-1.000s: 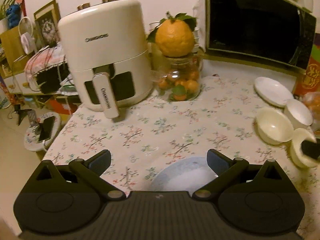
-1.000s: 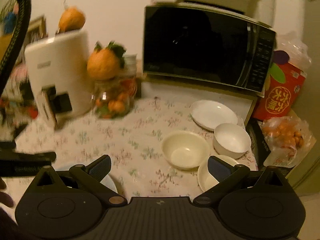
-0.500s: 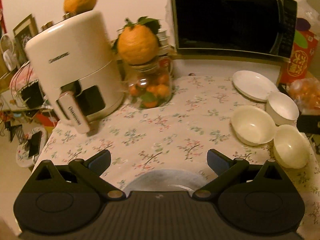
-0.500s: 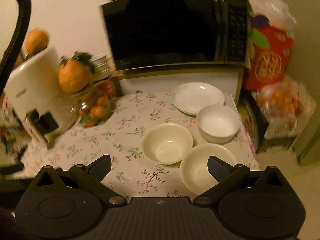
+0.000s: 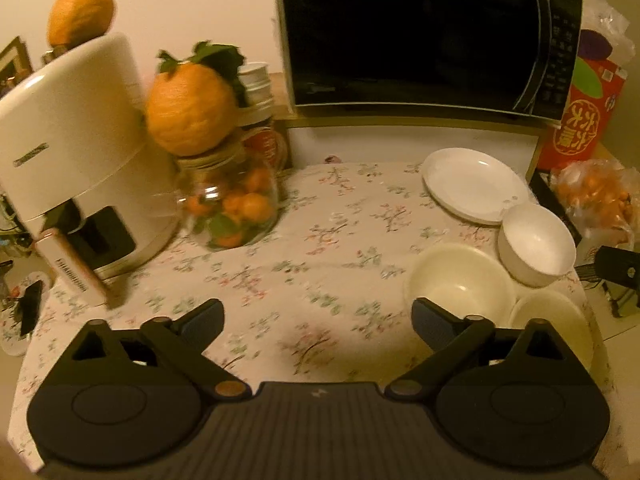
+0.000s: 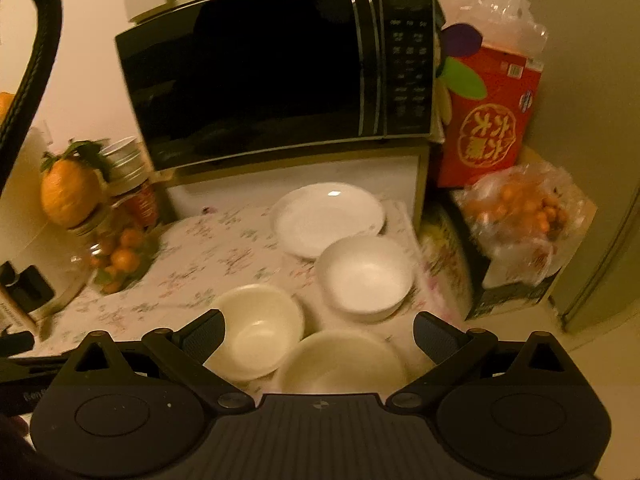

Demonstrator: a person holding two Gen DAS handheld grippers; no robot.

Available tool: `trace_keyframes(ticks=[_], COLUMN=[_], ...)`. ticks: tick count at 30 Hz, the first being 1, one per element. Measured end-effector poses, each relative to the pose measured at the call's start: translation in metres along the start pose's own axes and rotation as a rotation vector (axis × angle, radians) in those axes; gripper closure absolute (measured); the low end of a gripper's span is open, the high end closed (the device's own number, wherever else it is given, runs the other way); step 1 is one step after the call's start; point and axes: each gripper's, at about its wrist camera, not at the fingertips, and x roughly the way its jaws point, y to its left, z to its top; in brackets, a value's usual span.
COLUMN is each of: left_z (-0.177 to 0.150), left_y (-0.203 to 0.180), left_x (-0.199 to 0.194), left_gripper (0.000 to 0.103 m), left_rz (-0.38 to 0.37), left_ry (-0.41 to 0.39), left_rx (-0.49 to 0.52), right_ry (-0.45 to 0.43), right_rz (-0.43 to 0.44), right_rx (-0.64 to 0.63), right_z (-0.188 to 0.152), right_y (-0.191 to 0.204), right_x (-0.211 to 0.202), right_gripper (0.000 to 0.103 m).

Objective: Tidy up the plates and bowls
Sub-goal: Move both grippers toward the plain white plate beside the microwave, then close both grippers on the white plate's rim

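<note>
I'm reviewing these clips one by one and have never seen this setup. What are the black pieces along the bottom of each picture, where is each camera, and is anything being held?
There is no robot here. A person carries a hand-held two-finger gripper in each hand, and each has a wide-angle camera looking forward along its fingers. The black shapes at the bottom are the gripper bodies.

One picture comes from the left gripper, the other from the right gripper. Both stand open with nothing between the fingers; the left one's jaws have just been closing slightly.

On the flowered tablecloth lie a white plate, a white bowl and two cream bowls, close together and not yet stacked. Behind are a microwave, a jar of small oranges and a white air fryer.
</note>
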Motion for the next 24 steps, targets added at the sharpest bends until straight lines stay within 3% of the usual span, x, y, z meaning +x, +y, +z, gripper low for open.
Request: trace_keyframes(ticks=[6, 11, 19, 24], left_z=[0.016, 0.031, 0.041, 0.052], left_y=[-0.007, -0.008, -0.013, -0.013], left_x=[0.029, 0.050, 0.088, 0.115], left_gripper=[0.021, 0.023, 0.029, 0.034], left_rz=[-0.040, -0.089, -0.127, -0.149], left_ry=[0.045, 0.069, 0.107, 0.109], left_rx=[-0.043, -0.109, -0.175, -0.220], right_ry=[-0.002, 0.010, 0.093, 0.091], right_rz=[-0.043, -0.079, 0.003, 0.002], right_rx=[0.003, 0.042, 0.275, 0.305], right_z=[0.014, 0.026, 0.043, 0.052], right_y=[-0.033, -0.065, -0.114, -0.128], right_x=[0.022, 0.044, 0.087, 0.112], right_gripper=[0.004, 0.004, 0.004, 0.008])
